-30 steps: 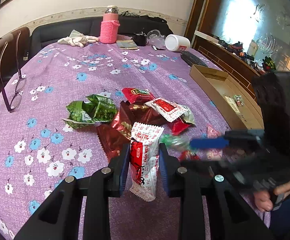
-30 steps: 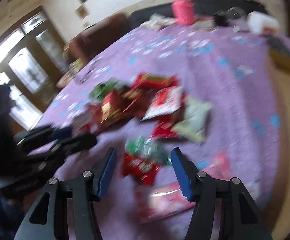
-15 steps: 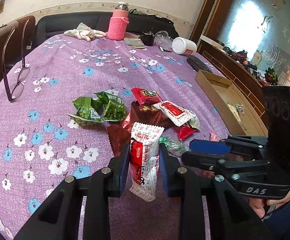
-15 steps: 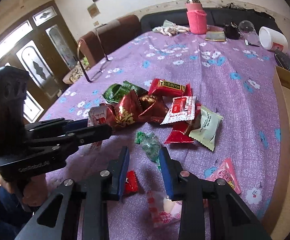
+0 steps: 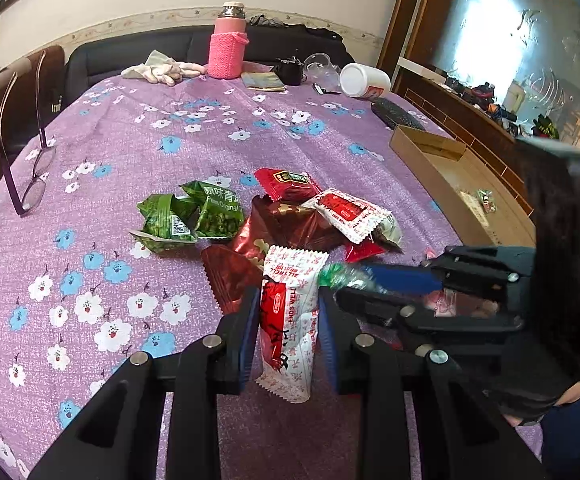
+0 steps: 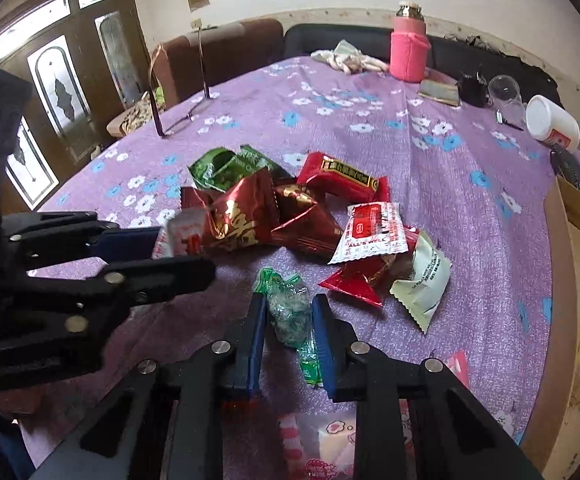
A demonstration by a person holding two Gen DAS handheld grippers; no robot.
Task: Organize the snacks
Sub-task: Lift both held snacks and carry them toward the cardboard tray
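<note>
My left gripper (image 5: 288, 304) is shut on a white and red snack packet (image 5: 290, 320), held upright just above the purple flowered tablecloth (image 5: 130, 152). My right gripper (image 6: 289, 312) has its jaws closing, and its blue pads press on a green-wrapped candy (image 6: 288, 310). In the left wrist view the right gripper (image 5: 350, 282) comes in from the right, its tips beside the white packet. Behind both lies a pile of snacks: green packets (image 5: 194, 216), dark red foil packets (image 6: 246, 216), a red bar (image 6: 342, 178) and a pale green packet (image 6: 422, 280).
An open cardboard box (image 5: 442, 178) lies along the table's right edge. Glasses (image 5: 26, 184) sit at the left. At the far end stand a pink bottle (image 5: 226, 50), white gloves (image 5: 162, 70), a white jar (image 5: 364, 80) and a black remote (image 5: 396, 114). A pink packet (image 6: 322, 440) lies under my right gripper.
The right gripper's jaws have narrowed from wide apart to pressing on the green candy. The left gripper has stayed in place, still gripping the white and red packet.
</note>
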